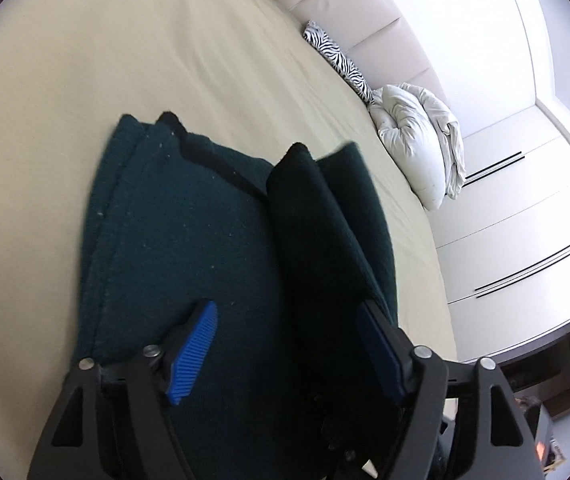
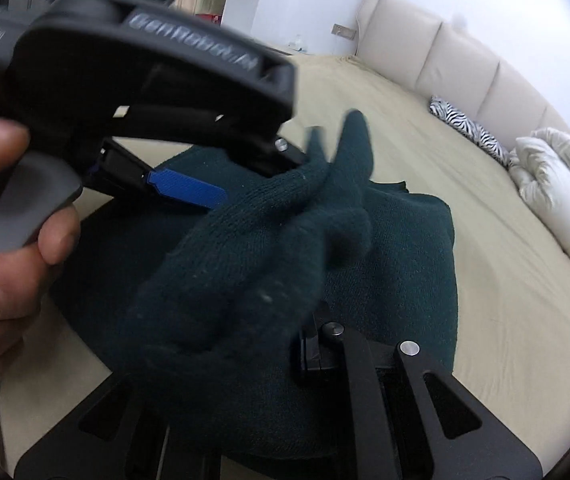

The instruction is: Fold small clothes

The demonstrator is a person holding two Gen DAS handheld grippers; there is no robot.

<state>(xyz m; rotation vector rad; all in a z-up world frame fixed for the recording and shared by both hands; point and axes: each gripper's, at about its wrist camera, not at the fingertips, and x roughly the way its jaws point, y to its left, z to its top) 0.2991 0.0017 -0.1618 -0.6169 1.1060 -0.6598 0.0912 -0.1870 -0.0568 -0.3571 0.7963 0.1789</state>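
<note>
Room: a cream bed (image 1: 85, 80) with a white pillow (image 1: 417, 148) by the headboard.
Cloth: a dark green knit garment (image 1: 189, 240) lies on the bed, long way pointing off from the left gripper (image 1: 289, 352).
Left jaws: wide, a raised fold between them.
Right gripper (image 2: 245, 300): buried under the cloth; probably holding it, but I cannot tell.
Nearer: both touch it.
</note>
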